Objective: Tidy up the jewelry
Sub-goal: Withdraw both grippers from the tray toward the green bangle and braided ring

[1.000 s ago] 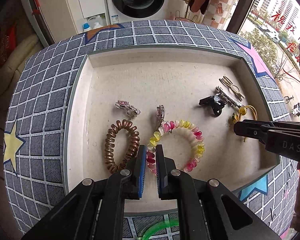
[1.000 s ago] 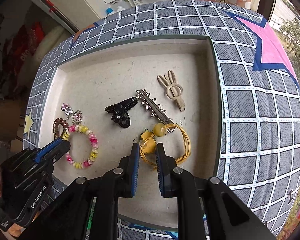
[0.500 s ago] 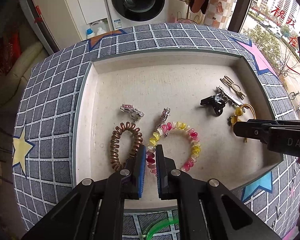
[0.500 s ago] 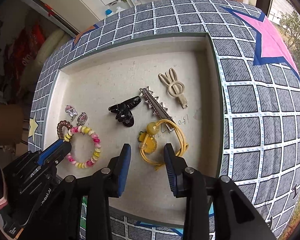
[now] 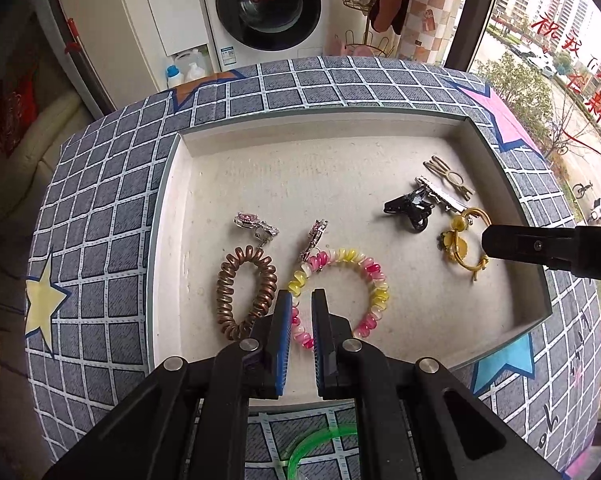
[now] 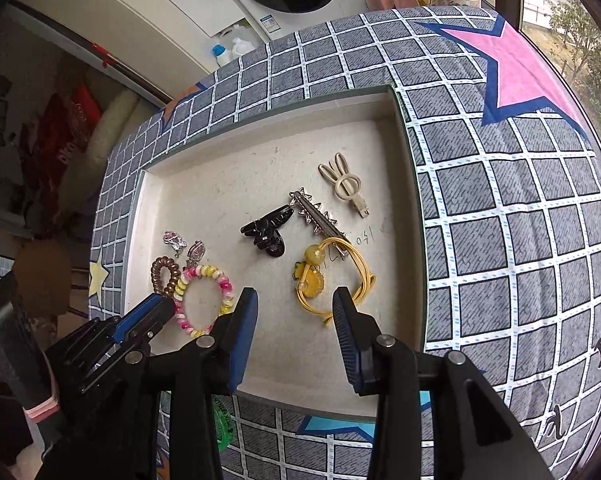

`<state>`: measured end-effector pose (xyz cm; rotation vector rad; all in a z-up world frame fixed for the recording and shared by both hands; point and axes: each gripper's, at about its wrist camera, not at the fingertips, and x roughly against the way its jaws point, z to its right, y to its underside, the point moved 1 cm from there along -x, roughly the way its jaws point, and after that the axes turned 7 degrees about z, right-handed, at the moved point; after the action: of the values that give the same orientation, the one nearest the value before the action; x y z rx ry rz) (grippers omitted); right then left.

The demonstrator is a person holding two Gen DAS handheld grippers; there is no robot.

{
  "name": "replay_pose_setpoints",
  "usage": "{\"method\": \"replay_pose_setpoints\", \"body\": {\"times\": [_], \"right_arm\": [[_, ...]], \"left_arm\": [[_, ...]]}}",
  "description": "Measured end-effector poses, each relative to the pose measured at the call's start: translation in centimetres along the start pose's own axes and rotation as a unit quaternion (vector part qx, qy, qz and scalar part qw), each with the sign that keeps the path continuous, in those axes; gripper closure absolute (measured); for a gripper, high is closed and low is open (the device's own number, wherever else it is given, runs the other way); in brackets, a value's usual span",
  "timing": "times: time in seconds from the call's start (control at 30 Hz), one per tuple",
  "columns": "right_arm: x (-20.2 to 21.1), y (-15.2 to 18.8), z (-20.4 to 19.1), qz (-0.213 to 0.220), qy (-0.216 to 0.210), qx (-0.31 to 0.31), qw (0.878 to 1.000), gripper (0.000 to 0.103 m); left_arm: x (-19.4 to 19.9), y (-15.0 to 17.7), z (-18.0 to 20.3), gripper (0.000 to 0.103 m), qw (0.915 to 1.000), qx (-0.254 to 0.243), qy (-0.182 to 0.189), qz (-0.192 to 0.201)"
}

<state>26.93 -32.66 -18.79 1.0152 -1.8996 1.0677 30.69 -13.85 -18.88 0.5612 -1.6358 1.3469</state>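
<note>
Copper-brown coil tie lies leftmost in the tray; beside it, the pink-yellow coil bracelet, under the clenched, empty left gripper. Rightward, the yellow hair tie lies released beyond the opening right gripper.

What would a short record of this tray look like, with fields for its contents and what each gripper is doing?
Tray: shallow beige tray on a checked cloth
Left half: brown coil tie, pink-yellow coil bracelet, two jewelled earrings
Right half: black claw clip, spiked clip, bunny clip, yellow hair tie
Left gripper: shut on the bracelet
Right gripper: jaws opening, nothing between them, near the yellow tie
</note>
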Motion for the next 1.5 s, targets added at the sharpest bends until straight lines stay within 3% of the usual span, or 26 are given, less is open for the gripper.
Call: {"method": "replay_pose_setpoints", "body": {"times": [0.23, 0.27, 0.3, 0.37, 0.53, 0.67, 0.83, 0.9, 1.17, 1.5], "right_arm": [[2.0, 0.6, 0.0, 0.012, -0.011, -0.012, 1.0, 0.06], [2.3, 0.7, -0.1, 0.011, -0.013, -0.014, 1.0, 0.059], [2.5, 0.9, -0.1, 0.01, -0.017, -0.016, 1.0, 0.056], [2.9, 1.3, -0.3, 0.009, -0.023, -0.019, 1.0, 0.051], [3.7, 2.8, -0.8, 0.003, -0.028, -0.017, 0.999, 0.044], [4.6, 4.1, -1.3, 0.001, -0.032, -0.018, 0.999, 0.03], [5.2, 5.9, -2.1, -0.009, -0.027, -0.008, 1.0, 0.029], [5.5, 6.7, -2.5, -0.01, -0.026, -0.003, 1.0, 0.019], [5.8, 10.2, -3.3, -0.019, -0.01, 0.01, 1.0, 0.018], [5.9, 14.1, -2.6, -0.03, 0.01, 0.009, 0.999, 0.017]], "left_arm": [[2.2, -0.2, -0.1, 0.08, 0.9998, 0.006, 0.007, 0.018], [2.5, -0.1, -0.1, 0.055, 0.9998, 0.006, 0.007, 0.019], [2.9, 0.1, -0.2, 0.0, 0.9998, 0.007, 0.004, 0.02], [4.2, 0.8, -0.2, 0.0, 0.9989, 0.01, -0.011, 0.044], [5.0, 3.2, 0.1, 0.0, 0.9992, 0.012, -0.016, 0.035], [5.5, 5.1, 0.0, 0.0, 0.9992, 0.013, -0.027, 0.028], [6.3, 6.9, -0.7, 0.0, 0.9991, 0.016, -0.034, 0.02], [6.9, 7.3, -1.2, 0.0, 0.9991, 0.017, -0.035, 0.018], [8.7, 9.4, -2.8, 0.0, 0.999, 0.018, -0.04, 0.003], [9.7, 15.0, -4.3, 0.0, 0.9974, 0.034, -0.057, -0.029]]}}
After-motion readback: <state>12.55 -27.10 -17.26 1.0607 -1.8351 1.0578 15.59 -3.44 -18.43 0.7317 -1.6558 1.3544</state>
